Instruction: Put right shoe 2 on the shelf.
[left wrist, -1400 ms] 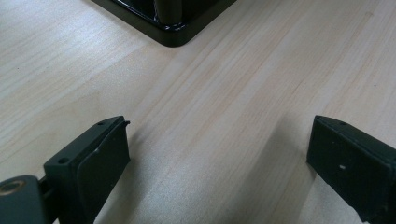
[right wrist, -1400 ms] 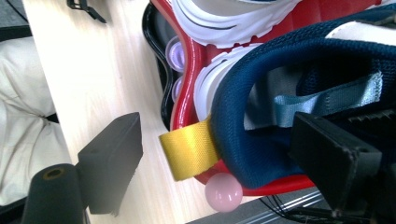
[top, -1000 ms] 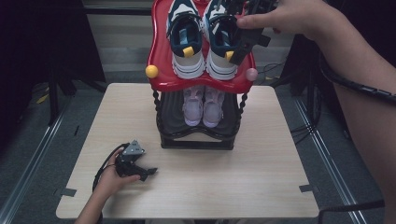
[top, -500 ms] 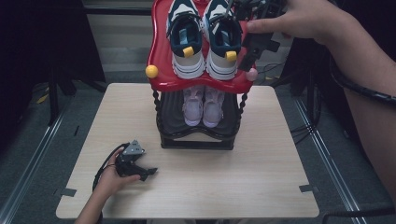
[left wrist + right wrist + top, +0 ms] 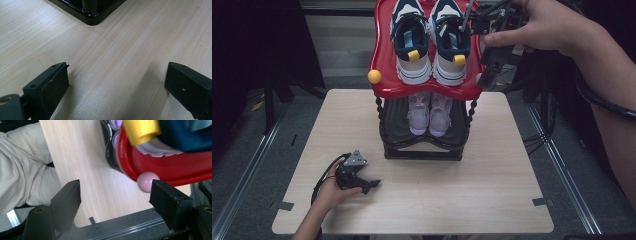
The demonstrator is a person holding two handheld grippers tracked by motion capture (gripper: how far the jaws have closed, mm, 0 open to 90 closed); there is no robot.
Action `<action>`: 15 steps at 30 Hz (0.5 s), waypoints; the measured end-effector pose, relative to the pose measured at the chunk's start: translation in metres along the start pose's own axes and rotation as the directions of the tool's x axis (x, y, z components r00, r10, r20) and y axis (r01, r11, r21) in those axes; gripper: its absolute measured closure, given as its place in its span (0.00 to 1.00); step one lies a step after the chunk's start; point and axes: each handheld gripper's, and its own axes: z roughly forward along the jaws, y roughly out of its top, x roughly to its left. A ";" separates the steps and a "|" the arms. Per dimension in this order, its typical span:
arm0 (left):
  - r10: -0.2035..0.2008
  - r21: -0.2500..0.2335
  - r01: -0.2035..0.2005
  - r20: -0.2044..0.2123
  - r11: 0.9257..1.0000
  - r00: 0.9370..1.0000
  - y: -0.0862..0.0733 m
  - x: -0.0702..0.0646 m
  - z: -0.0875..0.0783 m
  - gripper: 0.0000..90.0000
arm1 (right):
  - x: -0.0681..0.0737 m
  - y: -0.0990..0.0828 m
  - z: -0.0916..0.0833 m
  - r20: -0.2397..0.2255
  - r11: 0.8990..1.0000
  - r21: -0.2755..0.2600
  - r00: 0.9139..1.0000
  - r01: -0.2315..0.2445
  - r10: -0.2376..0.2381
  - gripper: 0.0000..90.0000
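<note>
While the left gripper (image 5: 371,184) rests on the wooden surface (image 5: 492,200) at seven o'clock from the shoe rack (image 5: 422,145), fingers spread around nothing, the right gripper (image 5: 490,75) hangs at three o'clock beside the red top tray (image 5: 384,60). Its fingers have just been closing, empty; the navy-and-white sneakers (image 5: 432,45) sit on that tray, with a pink ball knob (image 5: 145,181) near the right finger.

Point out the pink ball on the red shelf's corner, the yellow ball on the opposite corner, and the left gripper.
pink ball (image 5: 145,181): right gripper view, on its rounded front.
yellow ball (image 5: 374,76): high view, at its middle.
left gripper (image 5: 373,183): high view, midway between its fingertips, low over the table.
</note>
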 end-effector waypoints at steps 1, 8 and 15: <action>0.000 0.000 0.000 0.000 1.000 1.000 0.000 0.000 0.000 0.05 | 0.000 -0.001 0.001 -0.006 1.000 0.004 1.000 0.001 -0.001 0.27; 0.005 0.004 -0.005 0.002 1.000 1.000 0.000 0.000 0.000 0.05 | 0.003 -0.011 0.005 -0.016 1.000 0.030 1.000 -0.003 0.004 0.27; 0.005 0.004 -0.005 0.002 1.000 1.000 0.000 0.000 0.000 0.05 | 0.004 -0.023 0.012 -0.029 0.999 0.039 0.999 -0.018 0.019 0.27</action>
